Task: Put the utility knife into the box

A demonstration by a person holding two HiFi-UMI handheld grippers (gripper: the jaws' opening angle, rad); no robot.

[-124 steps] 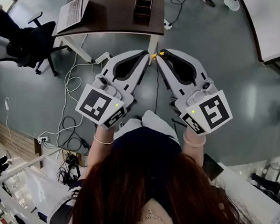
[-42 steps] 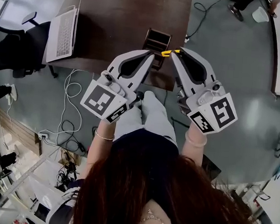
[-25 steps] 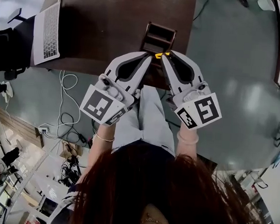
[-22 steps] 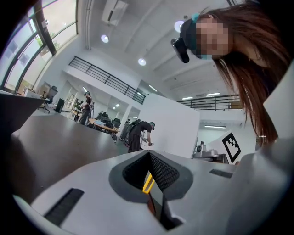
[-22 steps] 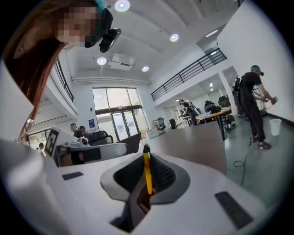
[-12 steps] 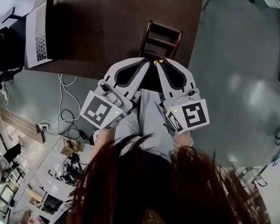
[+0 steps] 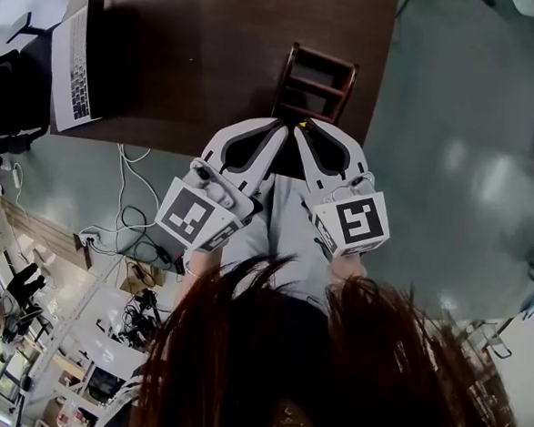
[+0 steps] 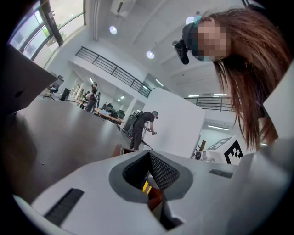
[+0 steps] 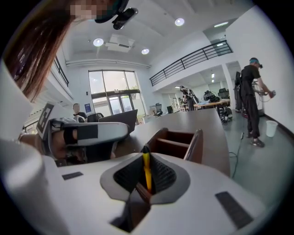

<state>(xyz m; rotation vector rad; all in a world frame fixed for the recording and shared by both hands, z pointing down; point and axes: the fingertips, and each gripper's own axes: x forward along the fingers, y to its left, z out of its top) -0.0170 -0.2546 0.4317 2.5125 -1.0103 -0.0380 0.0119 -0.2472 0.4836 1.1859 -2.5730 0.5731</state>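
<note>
Most of the utility knife point(image 9: 147, 174) is buried between the fingers point(image 9: 161, 176) of the right gripper point(image 9: 145, 150); only a thin yellow edge shows at lower centre. In the head view the box point(image 7: 287, 73) loses its near end behind that gripper's tip, the laptop point(image 7: 71, 76) is cut by the left edge, and the counter point(image 7: 196, 57) runs off the top.

- The box point(image 7: 320, 87) stands on a dark table point(image 7: 188, 38), near the table's front edge.
- The left gripper point(image 7: 280, 130) and right gripper point(image 7: 299, 128) meet tip to tip at the box's near end.
- A bit of the yellow knife point(image 7: 302, 123) shows at the right gripper's tips.
- A laptop point(image 7: 72, 67) lies well left of the box.
- Cables point(image 7: 130, 209) trail on the floor, down-left of the box.
</note>
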